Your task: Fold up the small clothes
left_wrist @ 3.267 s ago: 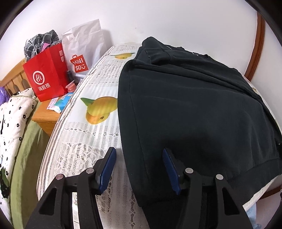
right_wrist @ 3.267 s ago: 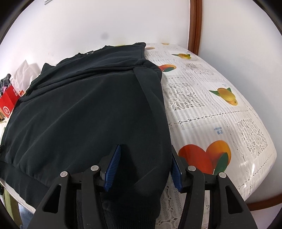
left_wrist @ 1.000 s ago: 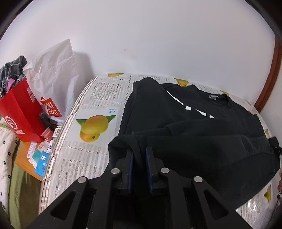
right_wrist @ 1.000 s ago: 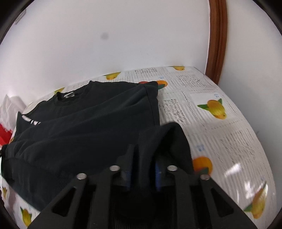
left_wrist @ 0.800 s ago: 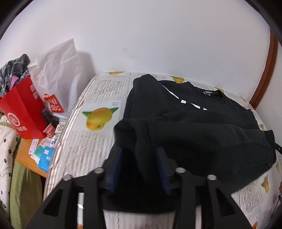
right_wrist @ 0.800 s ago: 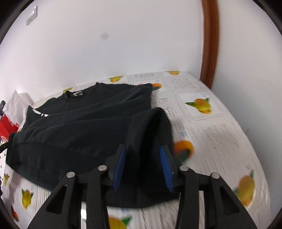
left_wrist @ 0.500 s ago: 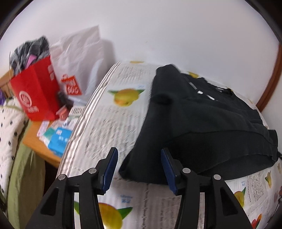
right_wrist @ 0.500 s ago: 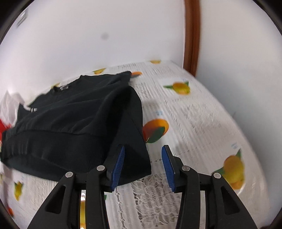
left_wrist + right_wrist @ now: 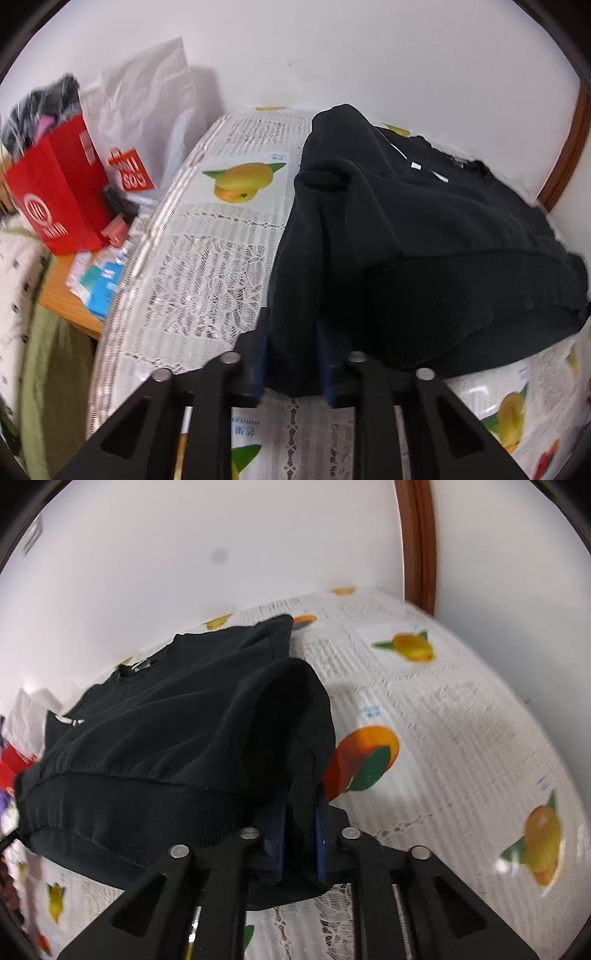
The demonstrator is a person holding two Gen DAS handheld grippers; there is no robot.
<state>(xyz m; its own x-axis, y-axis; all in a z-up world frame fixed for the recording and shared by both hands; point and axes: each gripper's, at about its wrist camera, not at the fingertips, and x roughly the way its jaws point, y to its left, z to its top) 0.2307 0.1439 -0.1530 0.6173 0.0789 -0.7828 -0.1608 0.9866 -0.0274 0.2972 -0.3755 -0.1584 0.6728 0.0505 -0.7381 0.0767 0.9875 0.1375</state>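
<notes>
Left gripper (image 9: pixel 291 347) and right gripper (image 9: pixel 300 830) jaws are closing on the near corners of the half-folded black sweatshirt (image 9: pixel 424 236), likely readying another fold across the worktop (image 9: pixel 207 280).

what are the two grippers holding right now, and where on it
Both are closing on the black knit sweatshirt, folded on the fruit-print tablecloth: the left gripper on its near left corner, the right gripper on its near right corner.

Open stretch of fruit-printed lace tablecloth (image 9: pixel 461 716) right of the folded black sweatshirt (image 9: pixel 177 716), up to the white wall (image 9: pixel 221 535). Left edge hemmed by red paper bag (image 9: pixel 55 192) and white plastic bag (image 9: pixel 151 107).
</notes>
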